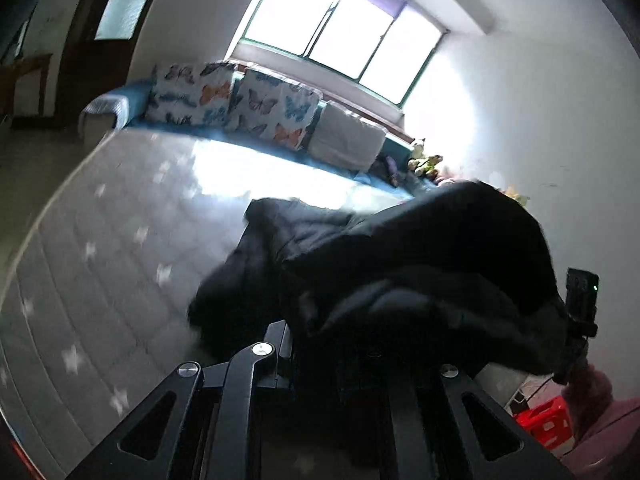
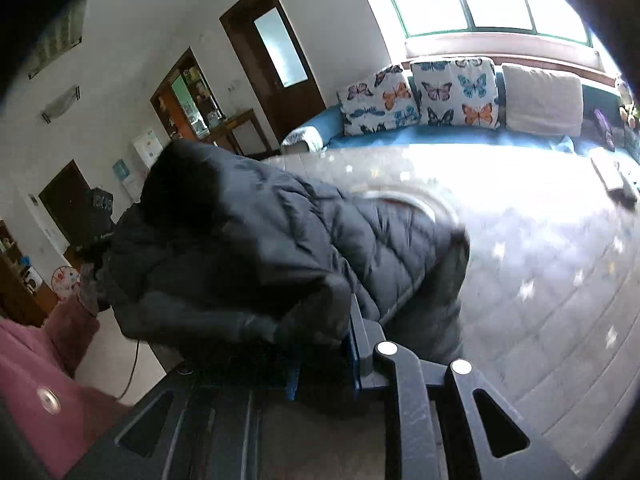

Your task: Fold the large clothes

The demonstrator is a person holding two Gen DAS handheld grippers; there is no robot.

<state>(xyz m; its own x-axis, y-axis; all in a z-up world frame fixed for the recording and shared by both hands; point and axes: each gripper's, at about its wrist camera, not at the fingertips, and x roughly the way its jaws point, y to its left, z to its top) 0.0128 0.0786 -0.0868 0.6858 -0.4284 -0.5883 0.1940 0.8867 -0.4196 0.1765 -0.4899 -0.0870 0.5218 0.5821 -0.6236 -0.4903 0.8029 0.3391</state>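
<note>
Black puffer jacket (image 2: 288, 248) bunched above star-print mattress (image 1: 100, 240), left gripper (image 1: 320, 344) and right gripper (image 2: 320, 344) both clamped on it

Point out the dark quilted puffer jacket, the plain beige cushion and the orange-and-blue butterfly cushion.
dark quilted puffer jacket (image 2: 320, 240): right wrist view, on its stitched outer panel.
plain beige cushion (image 2: 542, 100): right wrist view, on its front face.
butterfly cushion (image 1: 272, 108): left wrist view, on its printed front.

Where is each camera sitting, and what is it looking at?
Left wrist: on the left gripper, facing the jacket, bed and window; a pink sleeve shows.
Right wrist: on the right gripper, facing the jacket, bed and door; a pink sleeve shows.
Both share jacket, bed and butterfly pillows.
</note>
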